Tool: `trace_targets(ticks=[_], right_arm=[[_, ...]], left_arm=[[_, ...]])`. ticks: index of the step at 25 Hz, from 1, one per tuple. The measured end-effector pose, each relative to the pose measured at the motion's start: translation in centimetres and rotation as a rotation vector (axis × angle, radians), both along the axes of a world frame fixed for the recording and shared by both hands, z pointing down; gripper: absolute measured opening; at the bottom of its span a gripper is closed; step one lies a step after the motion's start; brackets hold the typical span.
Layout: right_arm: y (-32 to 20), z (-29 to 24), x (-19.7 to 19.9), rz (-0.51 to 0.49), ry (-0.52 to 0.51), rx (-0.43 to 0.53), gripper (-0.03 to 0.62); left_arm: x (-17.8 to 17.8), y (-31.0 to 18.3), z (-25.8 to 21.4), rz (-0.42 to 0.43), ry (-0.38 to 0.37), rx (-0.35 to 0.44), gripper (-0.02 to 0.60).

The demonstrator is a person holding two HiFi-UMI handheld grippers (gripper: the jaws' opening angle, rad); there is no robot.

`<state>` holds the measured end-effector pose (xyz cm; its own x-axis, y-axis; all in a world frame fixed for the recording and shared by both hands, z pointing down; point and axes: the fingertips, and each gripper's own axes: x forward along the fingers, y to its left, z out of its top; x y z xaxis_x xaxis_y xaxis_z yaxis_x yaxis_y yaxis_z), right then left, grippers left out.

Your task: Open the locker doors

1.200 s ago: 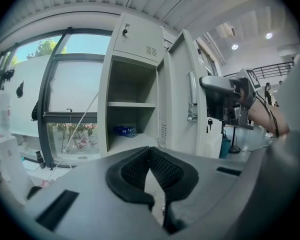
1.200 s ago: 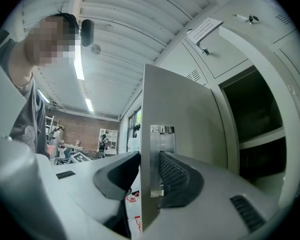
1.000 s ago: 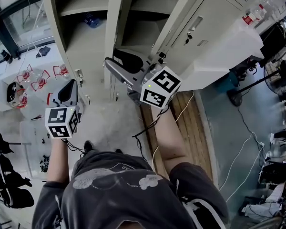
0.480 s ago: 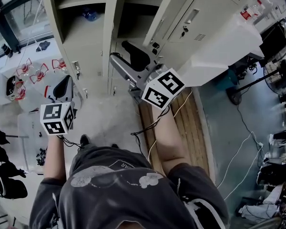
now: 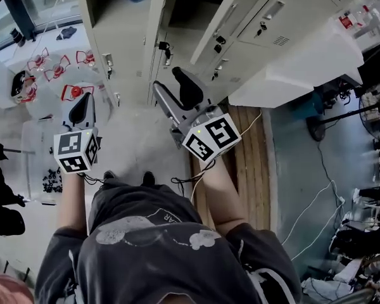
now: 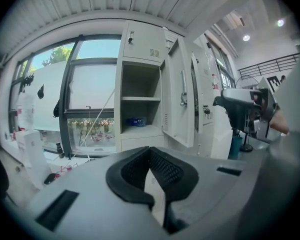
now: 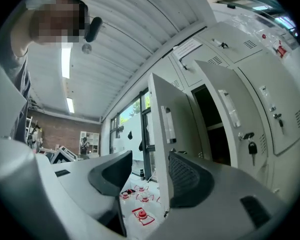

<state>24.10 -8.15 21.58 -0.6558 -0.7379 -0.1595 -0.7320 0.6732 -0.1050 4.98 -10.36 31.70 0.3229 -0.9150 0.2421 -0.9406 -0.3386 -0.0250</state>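
While two tall locker doors already stand swung out, the task is judged only part done.

- **Nearest open door** (image 7: 166, 134): it carries a vertical pull handle, and the head view shows it edge-on at 12 o'clock. Its free edge falls in the gap between the jaws of the right gripper (image 7: 150, 176). The pads stand well apart and press on nothing, so that claw holds nothing.
- **Second open door** (image 7: 225, 109): it leans out just beside the first, toward 1 o'clock in the right gripper view, and bares a dark compartment.
- **Doors left to open:** toward 3 o'clock in that view the keyed doors (image 7: 270, 119) are shut, with a key (image 7: 250, 146) hanging in one lock. The small upper doors (image 7: 230, 46), toward 1 o'clock, are shut as well. These appear to be what is left.
- **Left-hand compartment:** it is open and carries shelves and a blue object (image 6: 136, 120).
- **Left gripper** (image 6: 152, 171): it hangs at 9 o'clock in the head view, well apart from the lockers. Its jaws are drawn together with nothing between them.
- **Surroundings:** wooden boards (image 5: 247, 170) run along the floor at 4 o'clock in the head view, and a standing fan (image 5: 313, 129) lies at 3 o'clock.
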Motion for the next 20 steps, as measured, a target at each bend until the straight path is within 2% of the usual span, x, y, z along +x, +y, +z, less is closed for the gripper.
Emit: trace_targets(ticks=[5,13,20], right_arm=[[1.7,3.2,-3.6,0.006,0.087,-0.011,0.236],[2.4,5.7,-11.6,0.073,0.1,-0.043,0.236],[1.0,10.1,-17.6,0.177,0.124,-0.082,0.236]], left_arm=[[-2.4,0.5,1.3,-0.005,0.011,0.004,0.009],[-9.0,1.9,2.0,0.037,-0.001,0.004,0.009],[-15.3,2.4,4.1,0.039,-0.013,0.02,0.009]])
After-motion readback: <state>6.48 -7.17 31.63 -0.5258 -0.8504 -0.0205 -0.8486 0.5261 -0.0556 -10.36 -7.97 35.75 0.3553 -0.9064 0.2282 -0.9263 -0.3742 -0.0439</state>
